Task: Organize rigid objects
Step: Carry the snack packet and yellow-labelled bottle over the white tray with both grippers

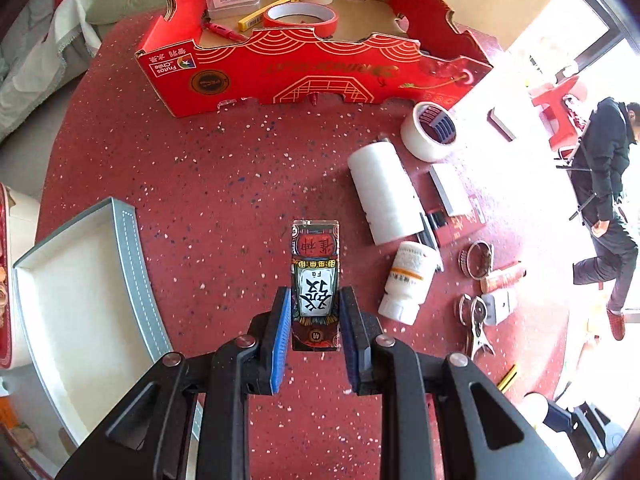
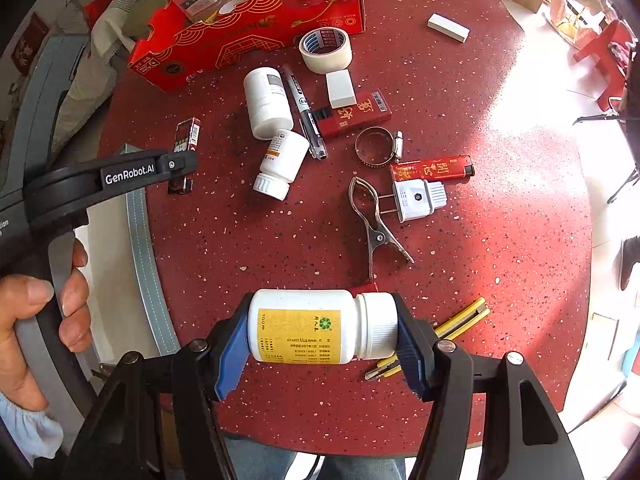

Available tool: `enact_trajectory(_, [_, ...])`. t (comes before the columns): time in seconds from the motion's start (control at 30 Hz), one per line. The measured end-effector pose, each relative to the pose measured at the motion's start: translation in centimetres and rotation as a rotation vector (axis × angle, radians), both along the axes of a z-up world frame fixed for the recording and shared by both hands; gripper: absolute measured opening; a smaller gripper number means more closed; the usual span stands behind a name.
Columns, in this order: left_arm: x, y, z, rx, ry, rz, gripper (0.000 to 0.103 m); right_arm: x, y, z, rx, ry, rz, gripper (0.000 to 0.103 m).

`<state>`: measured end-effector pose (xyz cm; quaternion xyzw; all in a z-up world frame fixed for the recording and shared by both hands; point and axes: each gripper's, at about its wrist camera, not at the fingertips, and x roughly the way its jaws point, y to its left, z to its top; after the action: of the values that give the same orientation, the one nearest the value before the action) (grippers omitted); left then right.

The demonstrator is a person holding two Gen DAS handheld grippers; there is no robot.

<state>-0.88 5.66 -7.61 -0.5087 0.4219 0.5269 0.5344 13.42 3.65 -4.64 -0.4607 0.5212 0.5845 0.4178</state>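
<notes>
My left gripper (image 1: pixel 315 320) is shut on a small red and black patterned box (image 1: pixel 315 280) and holds it above the red speckled table (image 1: pixel 224 184). In the right wrist view that box (image 2: pixel 186 148) shows partly behind the left gripper's finger. My right gripper (image 2: pixel 323 332) is shut on a white pill bottle with a yellow label (image 2: pixel 320 326), held sideways by its base and cap. A red cardboard tray (image 1: pixel 320 68) at the far side holds tape rolls, a plastic case and pens. A grey-rimmed white tray (image 1: pixel 80 300) lies at the left.
Loose on the table: two white bottles (image 2: pixel 268 104) (image 2: pixel 280 164), a tape roll (image 2: pixel 326 50), a pen (image 2: pixel 304 112), a red box (image 2: pixel 356 114), a hose clamp (image 2: pixel 376 146), a lighter (image 2: pixel 432 168), a white plug (image 2: pixel 420 200), a metal clip (image 2: pixel 376 224), a yellow cutter (image 2: pixel 440 336), white blocks (image 2: pixel 448 28).
</notes>
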Motion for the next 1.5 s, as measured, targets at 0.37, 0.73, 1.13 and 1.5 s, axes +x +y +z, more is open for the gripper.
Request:
enact_trajectory(0.37, [-0.9,-8.3,6.1,0.026,-0.018,-0.099,0.025,-0.4,-1.5,0.8,0.004,-0.04,0.013,0.065])
enact_trajectory(0.73, [-1.3,-9.6,7.8,0.043,-0.018,-0.098,0.026,-2.3,-1.4,1.9,0.04,-0.074,0.069,0.065])
enact_trajectory(1.13, [-3.7,-9.4,8.9,0.094,-0.046,-0.056,0.025,-3.8,-1.1,2.5,0.065,-0.11,0.135,0.065])
enact_trajectory(1.5, [-12.6,-11.4,9.8,0.129,0.003,0.171,0.025,-13.3,0.2,3.9,0.104,-0.059,0.361,0.065])
